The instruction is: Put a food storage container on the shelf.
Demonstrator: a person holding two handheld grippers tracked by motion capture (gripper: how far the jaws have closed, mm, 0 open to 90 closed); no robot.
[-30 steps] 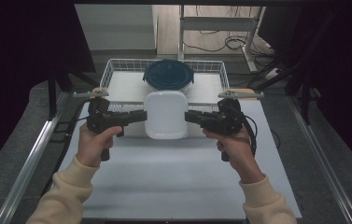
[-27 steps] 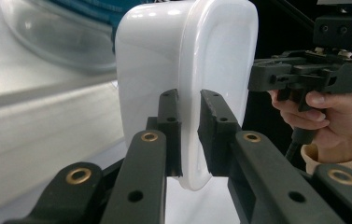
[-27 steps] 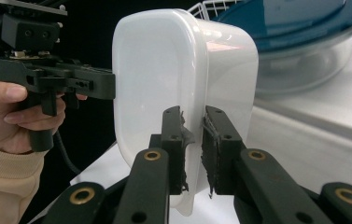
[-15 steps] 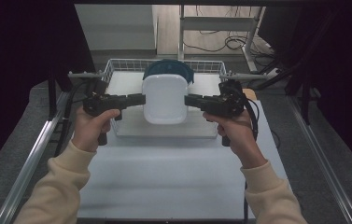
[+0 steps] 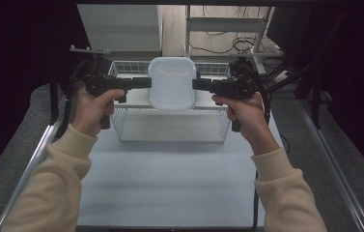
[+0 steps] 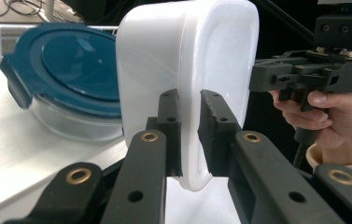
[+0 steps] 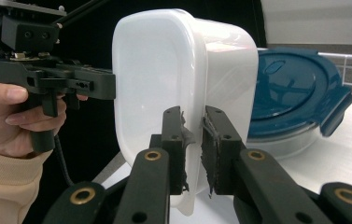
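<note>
A dim workroom surrounded a white table (image 5: 170,179) that carried a wire basket (image 5: 170,126) at its far end. The left gripper (image 5: 143,83) was pinched on the left rim of a white plastic container (image 5: 172,83); in the left gripper view its jaws clamped that rim between them. The right gripper (image 5: 200,85) was pinched likewise on the opposite rim, its pads pressed against the thin edge in the right gripper view. The container (image 6: 187,84) hung between the two grippers, tipped on edge so that one broad face was turned toward the high camera, and it was held in the air above the basket. Beyond it, a glass bowl with a blue lid (image 6: 66,79) rested on a white surface, probably inside the basket, though the container hid that spot from above.

The step in hand appeared to be a two-handed carry of the container. The next move would call for equal pressure on both rims, matched travel of both hands, and clearance from the lidded bowl (image 7: 295,98) before any lowering.
</note>
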